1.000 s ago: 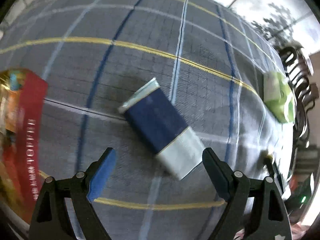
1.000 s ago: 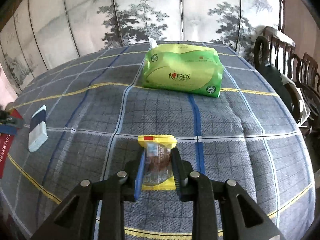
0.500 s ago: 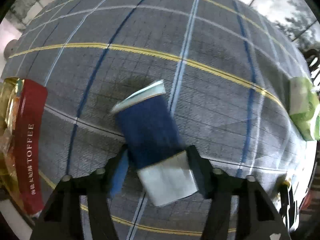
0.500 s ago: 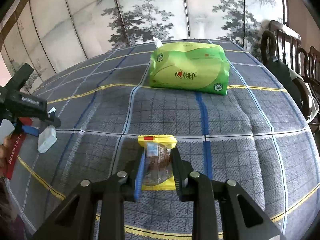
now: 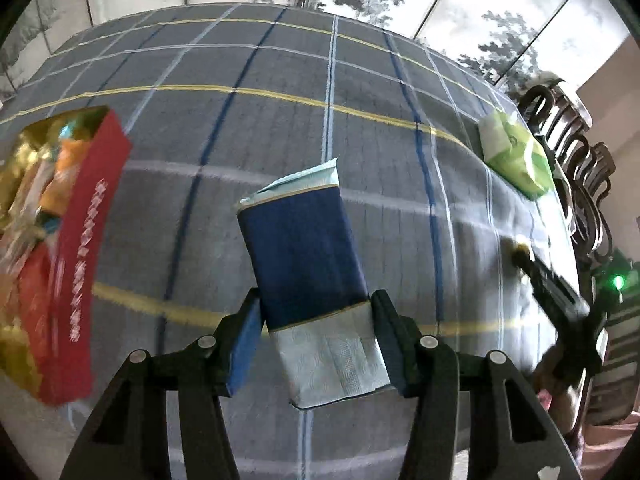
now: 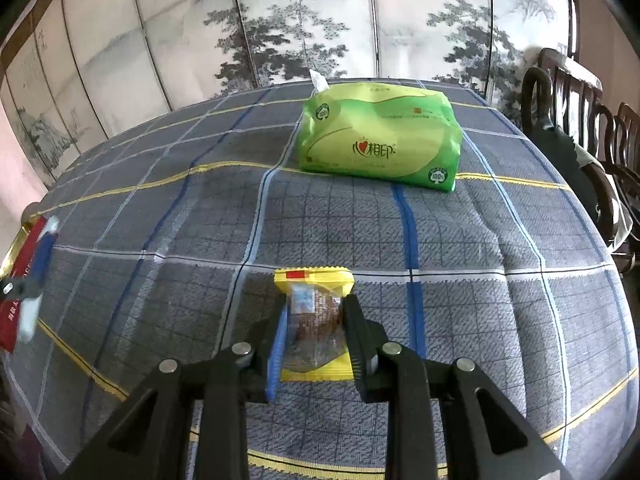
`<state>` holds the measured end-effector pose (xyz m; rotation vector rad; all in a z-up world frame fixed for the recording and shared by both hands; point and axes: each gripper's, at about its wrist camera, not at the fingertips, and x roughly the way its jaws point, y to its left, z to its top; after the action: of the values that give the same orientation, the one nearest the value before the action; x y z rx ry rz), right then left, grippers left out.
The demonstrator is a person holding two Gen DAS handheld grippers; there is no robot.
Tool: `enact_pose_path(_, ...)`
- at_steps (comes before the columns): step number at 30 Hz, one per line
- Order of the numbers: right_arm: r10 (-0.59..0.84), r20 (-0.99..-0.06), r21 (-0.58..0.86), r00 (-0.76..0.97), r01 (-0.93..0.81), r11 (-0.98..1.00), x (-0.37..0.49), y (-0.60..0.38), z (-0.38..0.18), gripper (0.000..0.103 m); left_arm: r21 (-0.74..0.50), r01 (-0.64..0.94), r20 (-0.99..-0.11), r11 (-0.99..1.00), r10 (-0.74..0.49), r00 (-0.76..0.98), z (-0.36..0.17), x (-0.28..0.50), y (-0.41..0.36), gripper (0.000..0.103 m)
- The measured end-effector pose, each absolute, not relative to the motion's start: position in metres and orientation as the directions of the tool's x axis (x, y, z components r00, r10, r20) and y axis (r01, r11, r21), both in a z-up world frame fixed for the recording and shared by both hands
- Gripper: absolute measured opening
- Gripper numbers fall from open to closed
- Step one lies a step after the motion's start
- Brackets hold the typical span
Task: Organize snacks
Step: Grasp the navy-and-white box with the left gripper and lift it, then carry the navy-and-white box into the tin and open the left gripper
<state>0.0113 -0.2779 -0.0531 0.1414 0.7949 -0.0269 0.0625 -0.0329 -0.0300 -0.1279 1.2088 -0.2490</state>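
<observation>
My left gripper (image 5: 316, 332) is shut on a navy and pale-blue snack packet (image 5: 308, 264) and holds it lifted above the plaid tablecloth. A red and gold toffee box (image 5: 60, 240) with snacks in it sits to the left of it. My right gripper (image 6: 314, 332) is shut on a yellow-edged clear snack packet (image 6: 314, 312) with a brown snack inside, low over the cloth. In the right wrist view the left gripper with its packet (image 6: 32, 280) shows blurred at the far left, by the red box (image 6: 24, 276).
A green tissue pack (image 6: 380, 148) lies at the far side of the table, also in the left wrist view (image 5: 516, 156). Dark wooden chairs (image 6: 580, 120) stand at the right edge. A painted folding screen (image 6: 280, 20) stands behind the table.
My left gripper closed on the navy packet and lifted it off the cloth toward the red box. My right gripper kept its hold on the yellow packet and barely moved.
</observation>
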Motion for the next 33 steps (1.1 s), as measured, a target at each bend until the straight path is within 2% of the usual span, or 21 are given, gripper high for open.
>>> enact_pose_path(9,-0.038,-0.725,0.029,0.688,0.086,0.996,0.013,-0.267,-0.053,0.027,-0.227,0.152,-0.902,0.962,-0.267,0.34,-0.014,0.029,-0.013,0.05)
enact_pose_path(18,0.011,-0.732,0.106,0.681,0.098,0.99,0.011,-0.268,-0.05,0.025,-0.211,0.171,-0.887,0.962,-0.262,0.379,0.001,0.012,0.009,0.05)
enact_pose_path(26,0.08,-0.696,0.203,0.713,0.089,0.975,0.005,-0.215,-0.049,0.025,-0.202,0.188,-0.874,0.961,-0.263,0.407,0.013,0.001,0.021,0.05)
enact_pose_path(33,0.053,-0.7,0.192,0.712,0.117,0.974,0.01,-0.196,-0.052,0.025,-0.196,0.182,-0.864,0.964,-0.257,0.432,0.019,-0.005,0.035,0.05)
